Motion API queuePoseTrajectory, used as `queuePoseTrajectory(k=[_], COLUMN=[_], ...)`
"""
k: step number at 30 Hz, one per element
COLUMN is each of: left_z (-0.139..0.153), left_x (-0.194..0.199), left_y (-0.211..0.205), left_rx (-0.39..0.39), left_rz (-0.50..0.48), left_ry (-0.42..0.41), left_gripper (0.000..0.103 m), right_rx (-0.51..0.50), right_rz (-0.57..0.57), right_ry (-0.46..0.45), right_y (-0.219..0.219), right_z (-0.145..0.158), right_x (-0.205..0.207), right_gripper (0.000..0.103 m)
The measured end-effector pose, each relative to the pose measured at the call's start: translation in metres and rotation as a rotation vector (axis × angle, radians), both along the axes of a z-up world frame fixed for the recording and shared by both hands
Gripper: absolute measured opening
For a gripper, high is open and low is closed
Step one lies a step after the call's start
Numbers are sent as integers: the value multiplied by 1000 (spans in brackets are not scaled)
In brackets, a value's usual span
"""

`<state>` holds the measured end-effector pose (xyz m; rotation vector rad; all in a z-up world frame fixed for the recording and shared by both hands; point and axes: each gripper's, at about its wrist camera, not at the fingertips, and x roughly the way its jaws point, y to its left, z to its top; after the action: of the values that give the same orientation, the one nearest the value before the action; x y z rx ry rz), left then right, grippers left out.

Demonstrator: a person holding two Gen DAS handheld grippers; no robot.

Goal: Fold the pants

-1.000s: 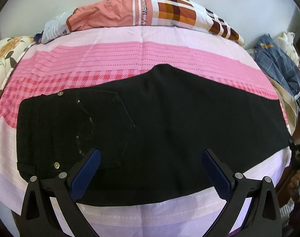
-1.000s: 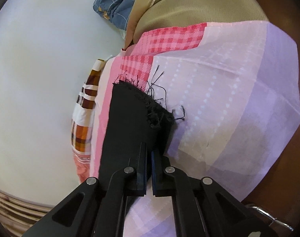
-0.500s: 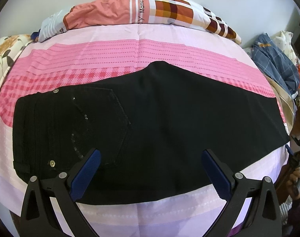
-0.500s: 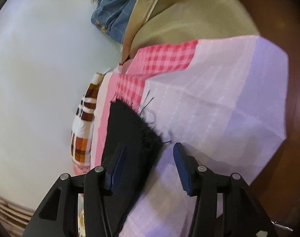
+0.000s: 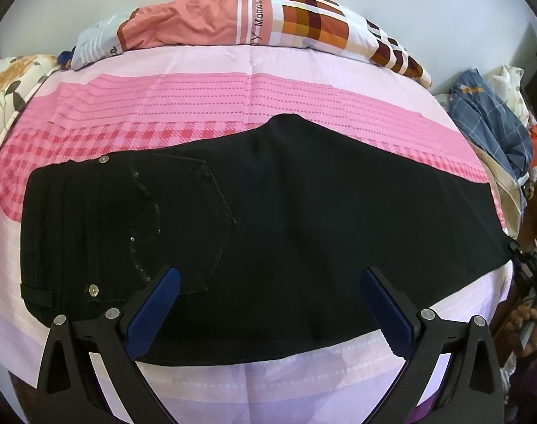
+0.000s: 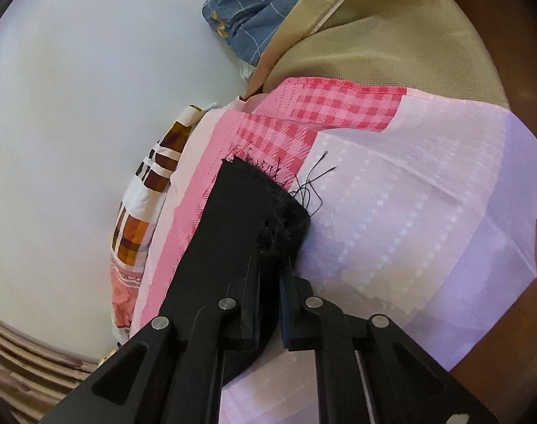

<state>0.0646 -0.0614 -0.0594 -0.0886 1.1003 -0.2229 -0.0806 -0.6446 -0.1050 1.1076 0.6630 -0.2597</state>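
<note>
Black pants [image 5: 286, 233] lie flat across the bed, folded lengthwise, waistband at the left and leg hems at the right. A back pocket with sequins [image 5: 183, 226] shows near the waist. My left gripper [image 5: 268, 304] is open and empty, hovering above the near edge of the pants. In the right wrist view my right gripper [image 6: 270, 275] is shut on the frayed hem end of the pants [image 6: 254, 205], with loose threads trailing over the sheet.
The bed has a pink, checked and lilac sheet [image 5: 233, 106]. A patterned pillow [image 5: 268, 21] lies along the far edge by the wall. A blue plaid cloth [image 5: 490, 120] and a tan cover [image 6: 374, 42] lie past the right end.
My right gripper opened half a second ago and has shut again on the hem end. My left gripper has stayed open and shifted only slightly over the pants.
</note>
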Motion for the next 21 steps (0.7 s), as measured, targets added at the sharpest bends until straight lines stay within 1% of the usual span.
queuePoseTrajectory(k=[1,2,3,5,6,7,8,9,10,11,14,18,21], left_z=[-1,-1,-2,-2,-2,-2,-3,-2,-2,-2,4,14,15], left_x=[0,0,0,0,0,1,1,2,2,2,1,0,1], left_y=[1,2,3,5,6,7,8,8,8,8,11,19,26], left_rx=[-5,-8,-10,-16,-21,-29,-35,-37,-37,-35,-16,30,48], left_rz=[2,3,5,9,12,16,18,19,20,21,24,54,77], left_ry=[3,6,9,12,13,15,17,18,19,15,-16,-74,-85], left_gripper=[101,101,101,101,101,101,101,101,101,101,101,101,101], right_rx=[34,67,89,82,75,66,56,32,24,36,70,108,131], right_rz=[-10,-18,-25,-19,-12,-2,7,20,32,32,9,8,-2], right_ry=[-1,-29,-44,-45,-47,-42,-32,5,40,45,18,-12,-16], right_y=[-3,-5,-6,-4,-2,1,3,5,7,7,4,1,0], right_z=[-5,-8,-9,-7,-5,-3,-2,-2,-4,-8,-12,-18,-20], right_x=[-1,-2,-2,3,6,13,17,23,28,30,25,22,20], right_gripper=[25,31,33,38,43,46,43,36,11,11,9,10,10])
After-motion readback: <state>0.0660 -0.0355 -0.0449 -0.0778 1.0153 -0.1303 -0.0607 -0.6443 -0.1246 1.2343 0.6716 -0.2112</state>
